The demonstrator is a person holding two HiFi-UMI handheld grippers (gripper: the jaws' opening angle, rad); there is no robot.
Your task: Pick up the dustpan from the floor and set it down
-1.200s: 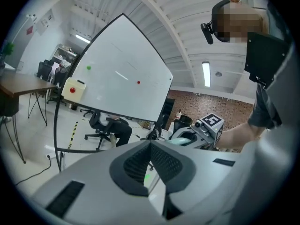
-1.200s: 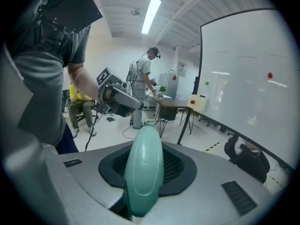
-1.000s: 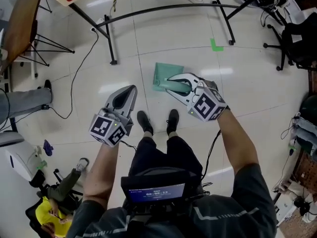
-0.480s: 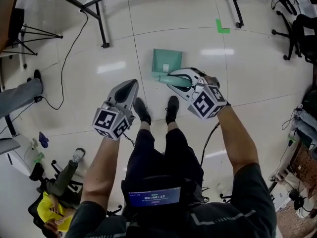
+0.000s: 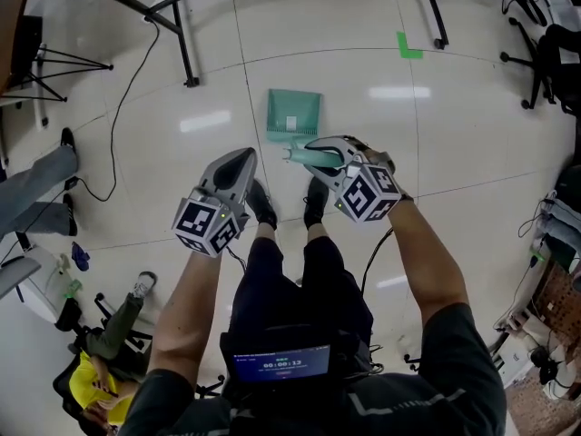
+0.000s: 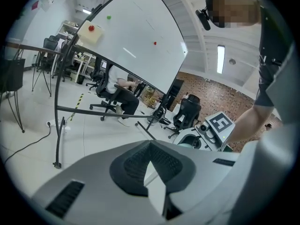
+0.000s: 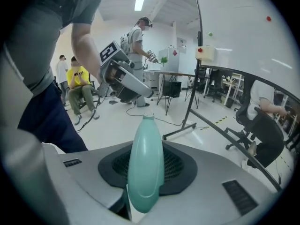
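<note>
1. Here the pale tiled floor [image 5: 472, 153] fills most of the head view. The person stands mid-frame, with both shoes [image 5: 263, 203] just behind the work.
2. The green dustpan [image 5: 292, 116] lies ahead of the shoes, its pan pointing away from the person. From above I cannot tell whether the pan rests on the floor or hangs just over it.
3. The right gripper [image 5: 315, 154] has its jaws partly closed on the dustpan's handle [image 7: 146, 163], which stands up between the pads.
4. The left gripper [image 5: 238, 163] hangs beside it, apart from the dustpan. Its jaws are drawn almost together with nothing in them.
5. The handle looks smooth and tapered, and only one gripper holds it. The pan's weight sits well forward of the jaws, so it could swivel or slide out.
6. Opening the jaws before the pan is flat would let it drop and skid. Setting it too close risks catching a shoe.
</note>
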